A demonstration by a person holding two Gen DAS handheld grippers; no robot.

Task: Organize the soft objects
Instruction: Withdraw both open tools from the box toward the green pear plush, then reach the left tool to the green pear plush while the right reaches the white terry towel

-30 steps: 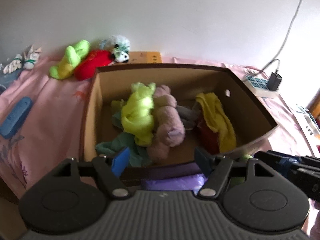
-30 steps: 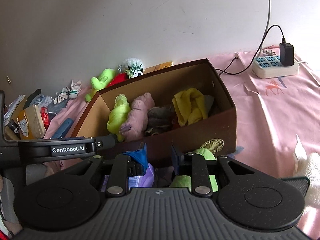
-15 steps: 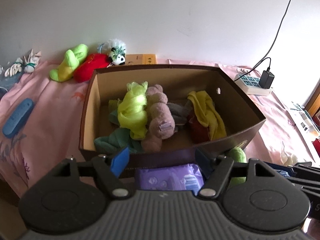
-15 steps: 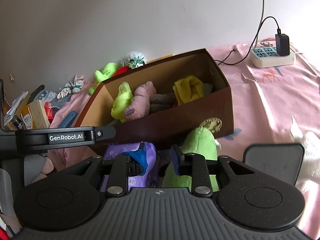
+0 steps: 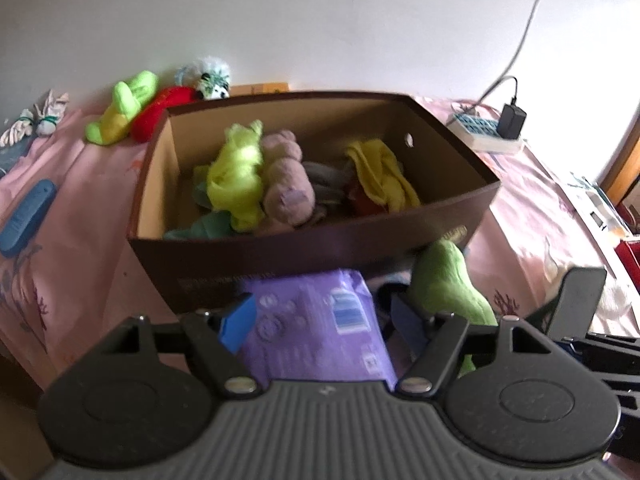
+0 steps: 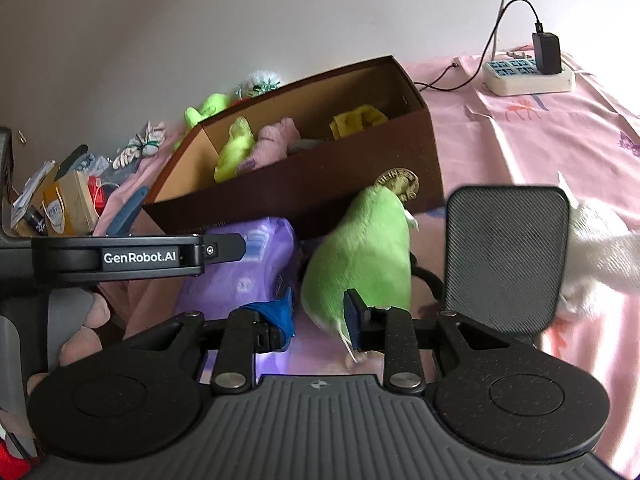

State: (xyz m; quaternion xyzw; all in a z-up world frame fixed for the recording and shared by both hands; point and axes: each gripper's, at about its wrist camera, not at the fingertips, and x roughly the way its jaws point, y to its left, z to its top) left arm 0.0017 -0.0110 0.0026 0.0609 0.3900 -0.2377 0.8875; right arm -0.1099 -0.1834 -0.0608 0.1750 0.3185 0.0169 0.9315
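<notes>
Pink bedspread point(image 5: 92, 216), purple pack point(image 5: 320, 332) between left tongs point(image 5: 324, 320), green plush point(image 6: 360, 256) beside right tongs point(image 6: 320, 316)

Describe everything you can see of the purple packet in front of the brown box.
The purple packet looks like a soft plastic pack with pale printed bubbles and a blue-and-white label. It lies flat on the pink sheet, its far end against the brown box, between the open left gripper fingers, with the green plush beside it.

Soft daylight from the right, motion blur, fisheye-bent edges.
</notes>
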